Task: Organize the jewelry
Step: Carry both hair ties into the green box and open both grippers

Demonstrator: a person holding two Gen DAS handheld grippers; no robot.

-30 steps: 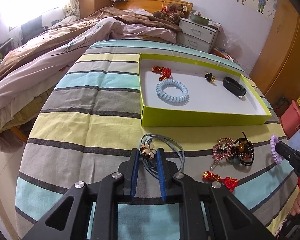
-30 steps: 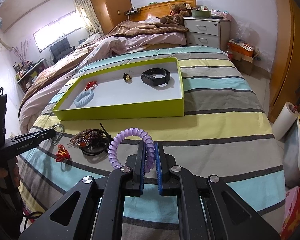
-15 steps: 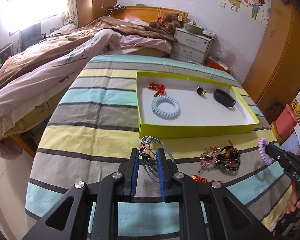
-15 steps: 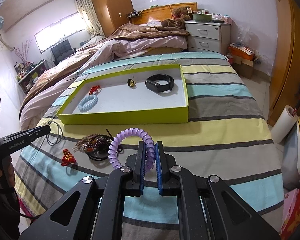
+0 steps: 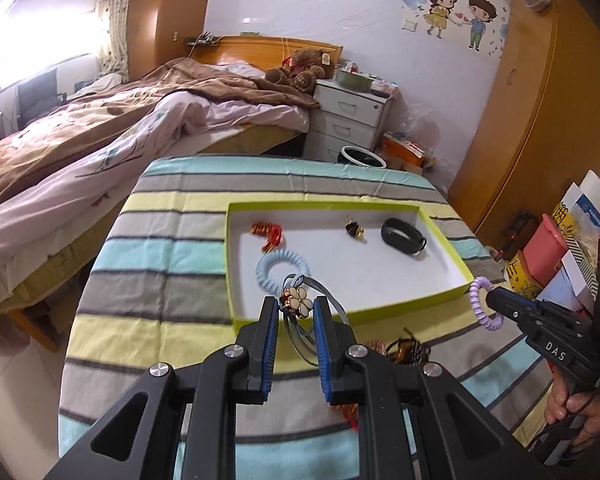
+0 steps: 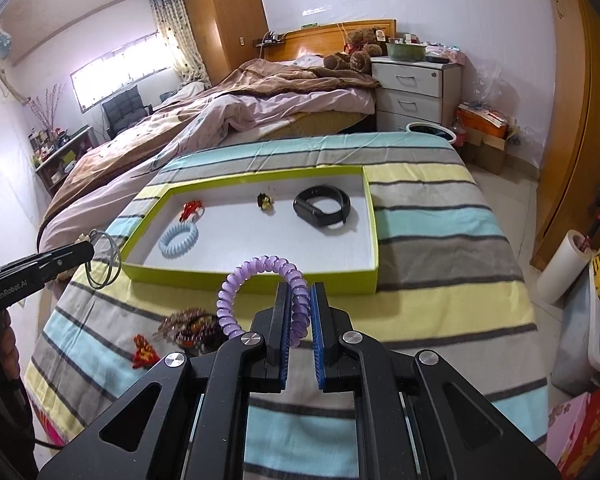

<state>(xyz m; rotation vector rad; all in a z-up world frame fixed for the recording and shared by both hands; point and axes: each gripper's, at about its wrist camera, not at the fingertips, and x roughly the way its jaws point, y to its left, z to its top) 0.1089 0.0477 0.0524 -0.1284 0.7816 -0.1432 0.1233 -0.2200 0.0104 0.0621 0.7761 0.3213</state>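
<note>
Nearest in the left wrist view, the left gripper [image 5: 296,308] is clamping a grey-blue cord hair tie with a flower charm [image 5: 297,303]; its loops are hanging between the fingers, above the near edge of the green tray [image 5: 446,240]. In the right wrist view, the right gripper [image 6: 299,300] is pinching a purple spiral hair tie [image 6: 260,270], which is arching up and to the left of the fingers.

Below them, on the striped bedspread [image 6: 440,248], a heap of beaded hair ornaments [image 6: 190,326] and a red ornament [image 6: 144,350] are lying just beside each other, on the near side of the tray.

Inside the tray, a light blue spiral hair tie [image 6: 179,239] is lying near the left, with a red clip [image 6: 191,208] farther back. A small gold and black piece [image 6: 265,201] is sitting at the far middle, and a black wristband [image 6: 321,206] is resting to the right.

Beyond the bedspread, a second bed with rumpled covers [image 6: 220,116] and a white nightstand [image 6: 416,88] are standing against the far wall.
</note>
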